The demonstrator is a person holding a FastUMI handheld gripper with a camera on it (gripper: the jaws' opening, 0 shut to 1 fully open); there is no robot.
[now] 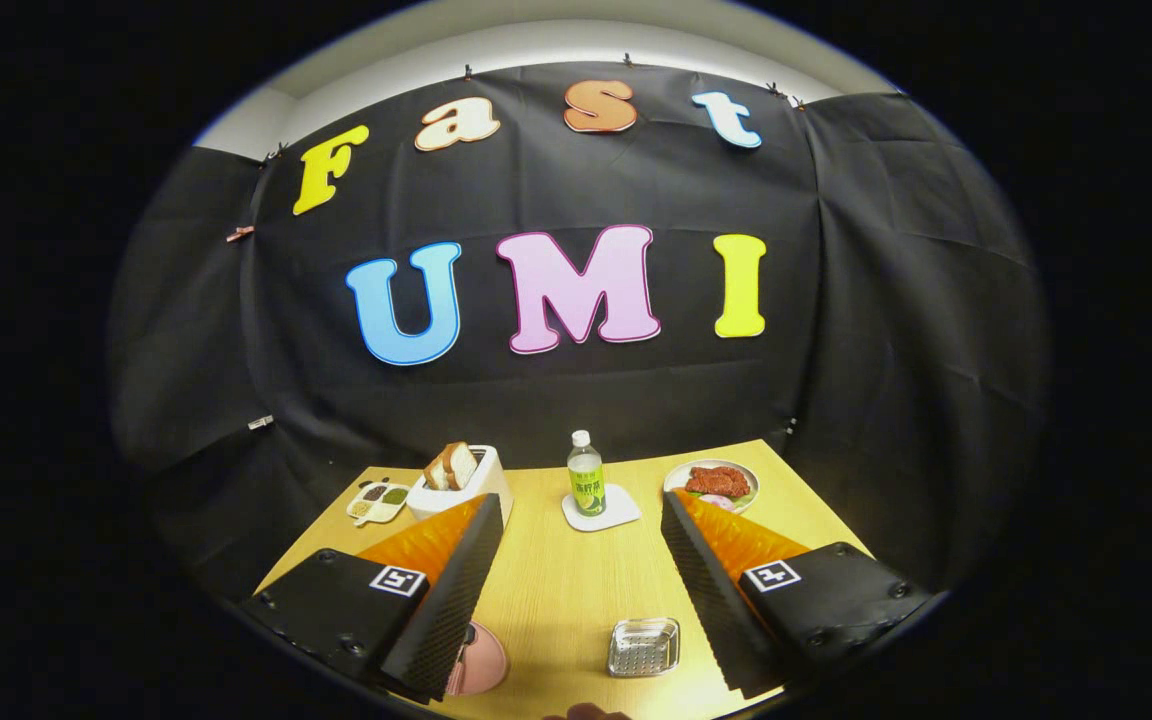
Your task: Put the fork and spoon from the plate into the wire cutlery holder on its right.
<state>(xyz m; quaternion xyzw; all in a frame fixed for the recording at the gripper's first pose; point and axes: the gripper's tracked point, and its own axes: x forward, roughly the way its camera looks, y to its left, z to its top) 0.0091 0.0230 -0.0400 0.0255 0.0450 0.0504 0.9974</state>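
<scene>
My gripper hangs above the wooden table, its two black-and-orange fingers spread wide with nothing between them. Low between the fingers, near the table's front edge, stands the wire cutlery holder. To its left a pink plate peeks out from under the left finger, which hides most of it. I cannot make out the fork or the spoon.
Beyond the fingertips stand a white toaster with bread slices, a green drink bottle on a white coaster, a plate of red meat and a small divided dish. A fingertip of a hand shows at the front edge.
</scene>
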